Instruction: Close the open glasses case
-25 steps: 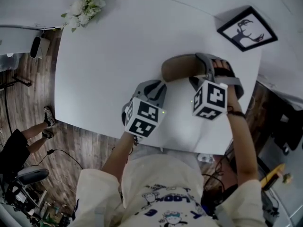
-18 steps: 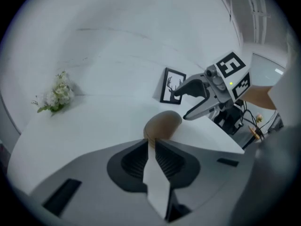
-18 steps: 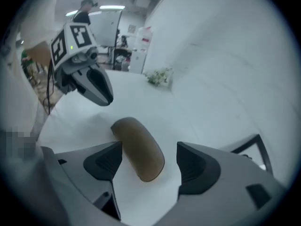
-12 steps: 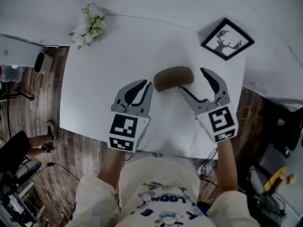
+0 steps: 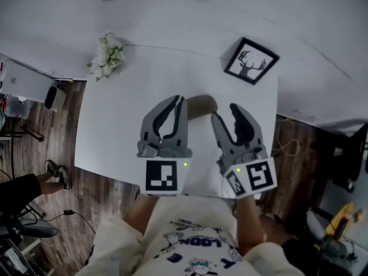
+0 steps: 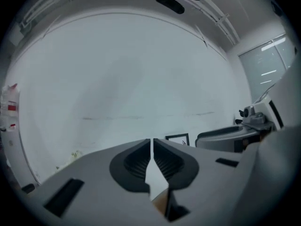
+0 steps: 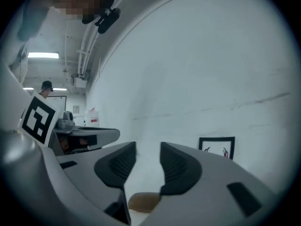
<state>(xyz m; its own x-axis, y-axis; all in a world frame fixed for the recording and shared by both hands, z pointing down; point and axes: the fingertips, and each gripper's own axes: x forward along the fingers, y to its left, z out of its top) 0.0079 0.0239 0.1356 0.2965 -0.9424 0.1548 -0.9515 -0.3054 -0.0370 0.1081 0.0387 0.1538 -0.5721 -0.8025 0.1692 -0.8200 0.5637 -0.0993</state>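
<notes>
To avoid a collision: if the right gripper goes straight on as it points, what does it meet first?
Probably only the white wall: the right gripper aims above the glasses case, left of the picture frame.

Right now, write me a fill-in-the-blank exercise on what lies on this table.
1. The glasses case on the white table is ____ in colour.
2. The framed picture at the table's far right corner shows the black head of a ____.
3. Seen from the head view, the flowers lie at the table's far ____ corner.

Missing words: brown; deer; left.
</notes>
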